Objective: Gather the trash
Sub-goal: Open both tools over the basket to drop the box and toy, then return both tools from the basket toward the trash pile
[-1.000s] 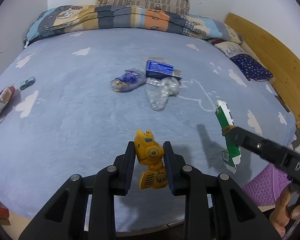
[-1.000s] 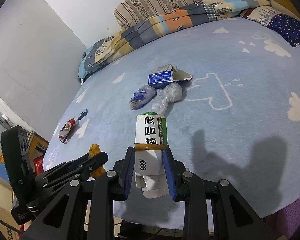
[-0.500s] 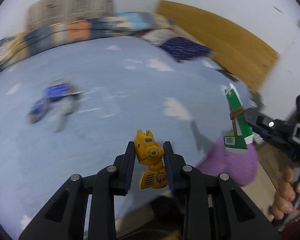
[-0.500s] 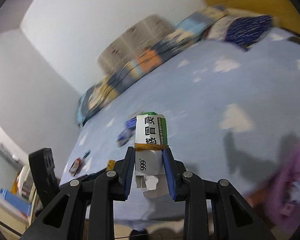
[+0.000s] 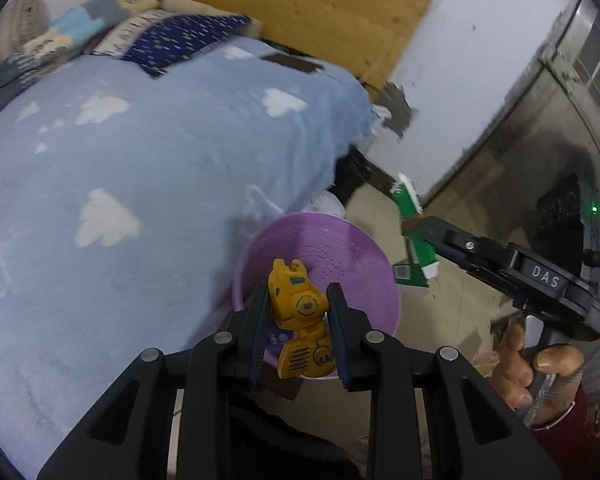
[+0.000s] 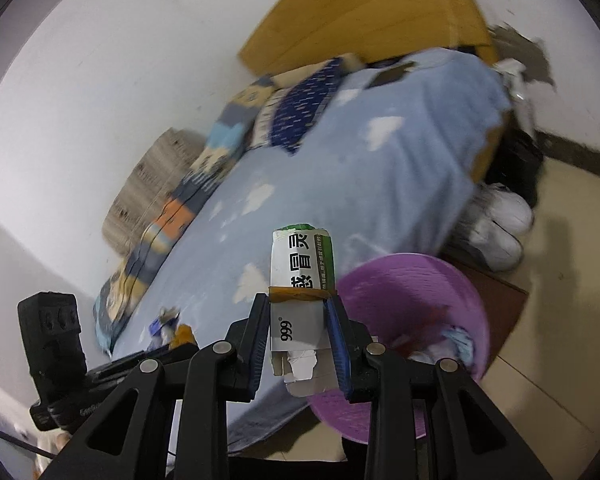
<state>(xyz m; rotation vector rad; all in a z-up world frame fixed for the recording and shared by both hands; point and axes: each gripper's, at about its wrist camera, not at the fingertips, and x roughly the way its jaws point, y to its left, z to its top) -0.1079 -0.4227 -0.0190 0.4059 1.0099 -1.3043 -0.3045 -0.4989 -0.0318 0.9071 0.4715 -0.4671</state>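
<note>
Right now the clearest writing I can read is on the green-and-white medicine box (image 6: 302, 276): "999" printed near its lower end, and large Chinese characters running up its white face. A brown band wraps around the box just above the pads. On the side of my right gripper (image 5: 422, 236), as seen from the left wrist camera, the letters "DAS" stand out in white.

My right gripper (image 6: 300, 332) is clamped on that box, its two blue-padded fingers pressing the carton's sides near the torn, crumpled lower end, with most of the box sticking out beyond the tips. From the left camera the same box (image 5: 414, 236) hangs over the floor just beside the purple basket (image 5: 360, 248).

My left gripper (image 5: 300, 320) is closed on a yellow plastic toy (image 5: 296, 300), pinched between the pads, and held directly over the basket's mouth. In the right camera the purple basket (image 6: 452, 280) sits on the floor against the edge of the bed (image 6: 380, 168), already holding some scraps I cannot identify. A hand (image 5: 528, 364) grips the right tool's handle. White shoes (image 6: 500, 224) lie beyond the basket.
</note>
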